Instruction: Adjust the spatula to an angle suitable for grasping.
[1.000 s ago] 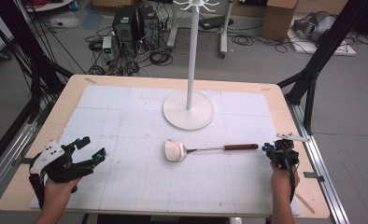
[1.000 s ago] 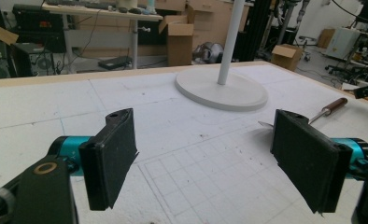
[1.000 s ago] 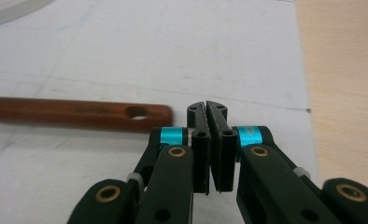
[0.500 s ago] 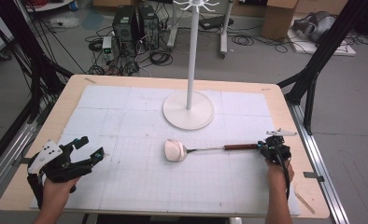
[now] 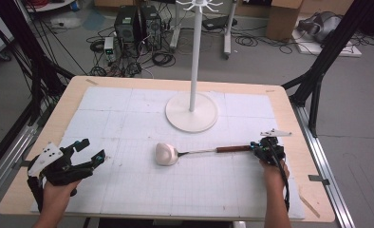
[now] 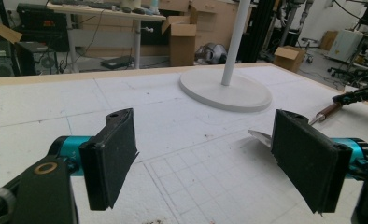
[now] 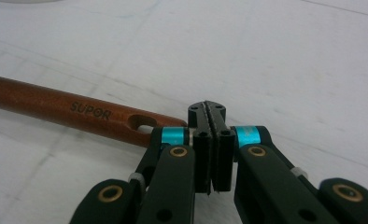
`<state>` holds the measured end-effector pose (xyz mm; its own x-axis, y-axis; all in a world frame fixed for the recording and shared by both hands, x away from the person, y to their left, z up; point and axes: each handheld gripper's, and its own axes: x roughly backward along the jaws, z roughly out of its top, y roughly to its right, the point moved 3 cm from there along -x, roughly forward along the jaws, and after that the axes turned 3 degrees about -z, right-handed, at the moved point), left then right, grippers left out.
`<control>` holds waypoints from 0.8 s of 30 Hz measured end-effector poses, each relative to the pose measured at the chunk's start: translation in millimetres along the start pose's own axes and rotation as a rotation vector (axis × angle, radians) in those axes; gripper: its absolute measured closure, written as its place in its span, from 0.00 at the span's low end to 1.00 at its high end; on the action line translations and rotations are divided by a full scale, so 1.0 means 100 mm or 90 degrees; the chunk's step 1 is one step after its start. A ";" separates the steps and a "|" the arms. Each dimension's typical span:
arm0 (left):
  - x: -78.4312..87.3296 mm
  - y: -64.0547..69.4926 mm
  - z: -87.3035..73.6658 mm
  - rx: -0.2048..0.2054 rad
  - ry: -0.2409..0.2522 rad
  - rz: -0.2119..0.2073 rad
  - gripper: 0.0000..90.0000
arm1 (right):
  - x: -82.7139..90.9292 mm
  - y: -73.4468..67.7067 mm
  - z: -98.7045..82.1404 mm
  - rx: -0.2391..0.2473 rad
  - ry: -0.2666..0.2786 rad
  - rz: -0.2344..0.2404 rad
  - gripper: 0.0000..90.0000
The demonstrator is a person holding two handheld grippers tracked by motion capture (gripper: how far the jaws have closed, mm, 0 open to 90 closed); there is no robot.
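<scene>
Wooden ladle handle (image 7: 65, 111) lies lengthwise left of right tool (image 7: 209, 154), hole end touching; right tool pressed together, empty; left tool (image 6: 210, 161) spread, far.

Your left hand (image 5: 57, 190) grips the black left gripper (image 5: 91, 151) low and level, its two padded jaws spread wide apart. Your right forearm runs straight up to the black right gripper (image 5: 256, 148), whose jaws are pressed flat together, nothing pinched between them.
</scene>
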<state>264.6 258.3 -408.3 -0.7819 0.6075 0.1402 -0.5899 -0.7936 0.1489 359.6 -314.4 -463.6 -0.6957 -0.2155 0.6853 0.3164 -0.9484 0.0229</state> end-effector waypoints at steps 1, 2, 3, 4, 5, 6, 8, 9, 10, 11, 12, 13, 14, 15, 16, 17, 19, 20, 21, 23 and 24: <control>0.00 -0.01 0.00 -0.004 -0.002 -0.001 0.25 | -0.01 -0.03 0.01 0.001 -0.001 0.004 1.00; 0.01 -0.01 0.00 -0.002 -0.002 0.001 0.25 | -0.02 -0.05 0.01 0.001 0.001 0.007 1.00; 0.01 -0.02 0.00 -0.002 -0.001 0.000 0.25 | -0.03 -0.08 0.02 0.004 0.000 0.007 1.00; 0.01 -0.02 0.00 -0.004 -0.002 0.000 0.25 | -0.03 -0.10 0.03 0.003 -0.001 0.013 1.00; 0.02 -0.02 0.00 -0.003 -0.002 0.001 0.25 | -0.04 -0.13 0.04 0.003 -0.002 0.018 1.00; 0.02 -0.03 0.00 -0.002 -0.002 -0.001 0.26 | -0.05 -0.15 0.05 0.008 -0.003 0.018 1.00; 0.02 -0.03 0.00 0.001 -0.001 0.002 0.26 | -0.07 -0.22 0.08 0.013 -0.004 0.026 1.00; 0.02 -0.04 0.00 0.000 -0.002 0.002 0.26 | -0.09 -0.26 0.10 0.018 -0.001 0.030 1.00; 0.03 -0.04 0.01 0.001 -0.001 0.003 0.26 | -0.10 -0.30 0.11 0.017 -0.001 0.036 1.00; 0.03 -0.04 0.01 0.003 0.000 0.004 0.26 | -0.12 -0.34 0.13 0.022 -0.001 0.042 1.00; 0.03 -0.04 0.01 0.001 0.000 0.004 0.26 | -0.13 -0.39 0.14 0.031 0.001 0.049 1.00; 0.03 -0.05 0.01 0.001 0.000 0.004 0.26 | -0.14 -0.44 0.15 0.030 -0.002 0.055 1.00; 0.04 -0.05 0.01 0.003 0.001 0.004 0.26 | -0.15 -0.49 0.16 0.036 -0.004 0.064 1.00; 0.04 -0.05 0.01 0.003 0.002 0.004 0.26 | -0.17 -0.55 0.18 0.044 -0.003 0.068 1.00; 0.04 -0.05 0.01 0.003 0.002 0.004 0.26 | -0.18 -0.60 0.19 0.054 -0.001 0.077 1.00; 0.04 -0.06 0.01 0.002 0.003 0.005 0.26 | -0.19 -0.64 0.20 0.053 -0.004 0.083 1.00; 0.05 -0.06 0.01 0.004 0.005 0.005 0.26 | -0.20 -0.76 0.23 0.074 -0.004 0.095 1.00; 0.05 -0.06 0.01 0.003 0.004 0.004 0.26 | -0.20 -0.79 0.24 0.075 -0.006 0.099 1.00; 0.05 -0.07 0.01 0.004 0.004 0.006 0.26 | -0.21 -0.82 0.25 0.079 -0.005 0.103 1.00; 0.06 -0.07 0.01 0.005 0.004 0.007 0.26 | -0.21 -0.83 0.27 0.084 -0.008 0.099 1.00; 0.06 -0.07 0.01 0.005 0.005 0.007 0.26 | -0.20 -0.83 0.28 0.078 -0.004 0.099 1.00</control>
<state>264.7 267.7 -407.2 -0.7899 0.5984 0.1344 -0.5796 -0.8000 0.1555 365.1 -224.8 -458.8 -0.6283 -0.3552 0.6922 0.4956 -0.8686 0.0041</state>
